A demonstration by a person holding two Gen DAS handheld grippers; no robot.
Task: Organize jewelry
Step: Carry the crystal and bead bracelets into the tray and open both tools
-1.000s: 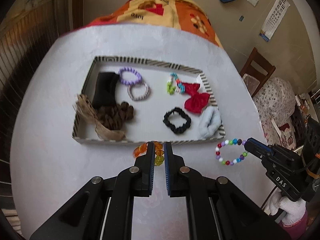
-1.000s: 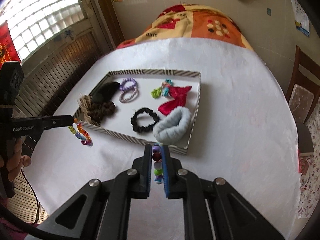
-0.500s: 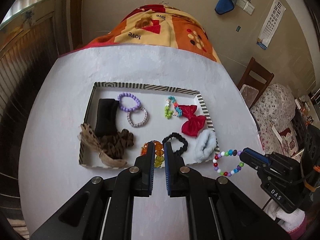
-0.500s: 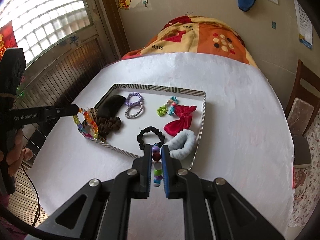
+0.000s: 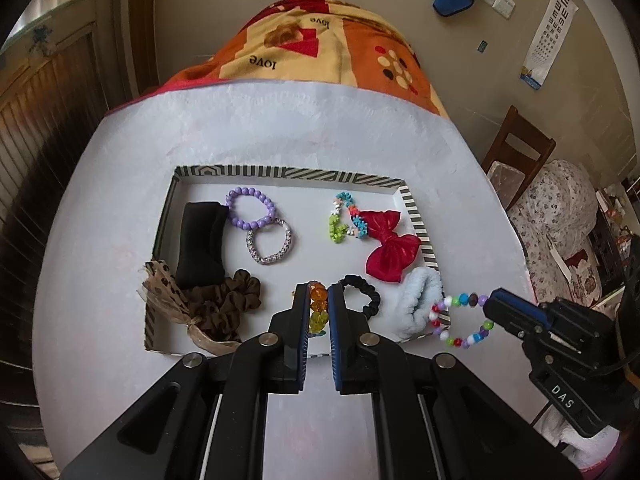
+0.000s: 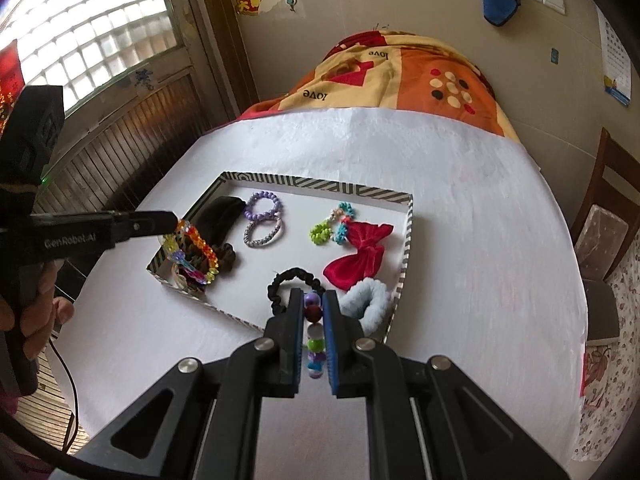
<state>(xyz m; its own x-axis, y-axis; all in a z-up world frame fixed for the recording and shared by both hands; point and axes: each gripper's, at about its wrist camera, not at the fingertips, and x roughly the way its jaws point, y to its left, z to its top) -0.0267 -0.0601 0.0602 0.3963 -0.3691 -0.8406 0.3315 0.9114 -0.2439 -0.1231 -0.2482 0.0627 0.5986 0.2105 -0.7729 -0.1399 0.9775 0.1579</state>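
The white cloth-covered table (image 6: 480,240) lies bare all round the shallow striped-rim cardboard tray (image 5: 280,171). Inside it, bare floor shows at the middle and along the far rim. A black fabric scrunchie (image 5: 362,292) and a pale blue fluffy scrunchie (image 5: 420,304) crowd its near right corner; a brown scrunchie (image 5: 224,304) fills the near left corner.

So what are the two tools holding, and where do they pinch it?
Left tool pinches the orange-yellow crystal bracelet at one side of its loop. Right tool pinches the multicoloured bead bracelet likewise.
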